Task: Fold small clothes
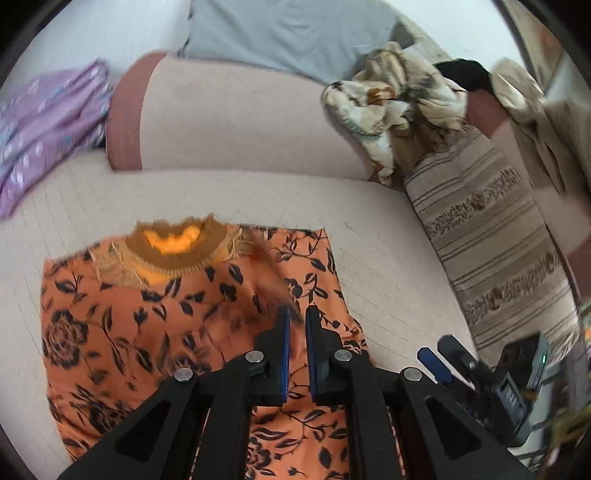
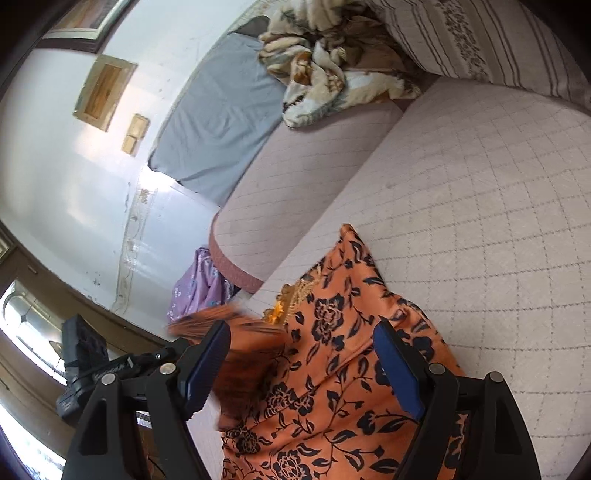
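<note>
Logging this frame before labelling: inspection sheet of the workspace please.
Surface: quilted beige sofa seat.
Job's things: orange floral garment lying on the seat, fringed neckline away from the left camera; one part blurred.
Clutter: purple cloth, patterned blanket, striped cushion, grey pillow.
Grippers: left tool nearly closed over the garment, grip unclear; right tool open above it.
Cables: nothing seen.
Surroundings: white wall, framed picture.

Your left wrist view looks down close over the orange floral garment [image 1: 177,325], facing the sofa backrest [image 1: 236,118]. Your right wrist view is rolled sideways, equally close, facing the wall [image 2: 74,177]. Both share garment, backrest, grey pillow [image 1: 288,33], purple cloth [image 1: 48,122].
</note>
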`<state>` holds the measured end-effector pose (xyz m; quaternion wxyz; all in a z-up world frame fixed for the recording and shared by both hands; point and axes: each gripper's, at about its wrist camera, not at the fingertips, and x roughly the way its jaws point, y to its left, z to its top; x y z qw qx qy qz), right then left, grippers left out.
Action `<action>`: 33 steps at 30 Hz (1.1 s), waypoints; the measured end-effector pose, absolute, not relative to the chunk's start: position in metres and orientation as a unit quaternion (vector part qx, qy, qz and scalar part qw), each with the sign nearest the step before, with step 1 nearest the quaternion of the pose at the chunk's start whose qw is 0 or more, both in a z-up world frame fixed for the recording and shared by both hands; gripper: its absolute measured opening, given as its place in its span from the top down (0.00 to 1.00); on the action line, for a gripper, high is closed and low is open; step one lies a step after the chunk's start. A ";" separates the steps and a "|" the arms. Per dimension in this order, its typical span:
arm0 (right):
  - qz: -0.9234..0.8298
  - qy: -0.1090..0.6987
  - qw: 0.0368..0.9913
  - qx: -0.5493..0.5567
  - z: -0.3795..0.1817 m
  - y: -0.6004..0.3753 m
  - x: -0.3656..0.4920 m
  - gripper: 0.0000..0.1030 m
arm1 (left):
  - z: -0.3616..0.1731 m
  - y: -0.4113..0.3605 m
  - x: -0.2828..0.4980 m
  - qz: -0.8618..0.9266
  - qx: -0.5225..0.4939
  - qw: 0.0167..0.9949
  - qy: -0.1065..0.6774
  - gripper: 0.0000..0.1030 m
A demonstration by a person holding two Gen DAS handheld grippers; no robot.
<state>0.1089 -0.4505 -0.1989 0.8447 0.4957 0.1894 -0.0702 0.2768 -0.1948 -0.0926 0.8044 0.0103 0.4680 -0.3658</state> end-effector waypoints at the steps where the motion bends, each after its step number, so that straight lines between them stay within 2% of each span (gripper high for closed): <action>1: -0.068 0.193 0.843 0.498 -0.200 -0.451 0.109 0.20 | -0.089 -0.188 0.278 -0.359 0.011 0.812 0.460 0.68; 3: -0.064 0.200 0.839 0.501 -0.203 -0.451 0.111 0.20 | -0.084 -0.158 0.288 -0.323 -0.004 0.837 0.442 0.43; 4: -0.064 0.206 0.840 0.497 -0.202 -0.449 0.113 0.20 | -0.083 -0.139 0.294 -0.300 -0.018 0.851 0.432 0.40; 8: -0.056 0.240 0.848 0.470 -0.203 -0.437 0.130 0.20 | -0.108 -0.075 0.312 -0.221 -0.037 0.867 0.444 0.40; 14: -0.055 0.291 0.848 0.440 -0.218 -0.437 0.169 0.20 | -0.177 0.011 0.313 -0.125 -0.067 0.858 0.493 0.40; 17: -0.038 0.317 0.845 0.428 -0.230 -0.437 0.199 0.21 | -0.200 0.032 0.314 -0.094 -0.082 0.862 0.492 0.40; 23: -0.055 0.363 0.842 0.395 -0.260 -0.434 0.243 0.22 | -0.212 0.037 0.319 -0.085 -0.072 0.879 0.464 0.40; 24: -0.052 0.373 0.839 0.393 -0.267 -0.433 0.249 0.28 | -0.213 0.034 0.321 -0.090 -0.066 0.879 0.464 0.40; 25: -0.048 0.383 0.836 0.390 -0.272 -0.432 0.254 0.44 | -0.214 0.030 0.324 -0.094 -0.061 0.880 0.462 0.40; 26: -0.047 0.407 0.831 0.376 -0.279 -0.426 0.262 0.52 | -0.214 0.028 0.325 -0.096 -0.056 0.880 0.461 0.40; 27: -0.057 0.416 0.836 0.353 -0.278 -0.422 0.265 0.71 | -0.216 0.025 0.328 -0.096 -0.050 0.881 0.460 0.40; 28: -0.061 0.417 0.842 0.338 -0.275 -0.418 0.266 0.85 | -0.217 0.022 0.331 -0.092 -0.045 0.882 0.461 0.40; 33: -0.090 0.348 0.895 0.264 -0.224 -0.409 0.260 0.88 | -0.228 0.020 0.345 -0.079 -0.034 0.883 0.462 0.40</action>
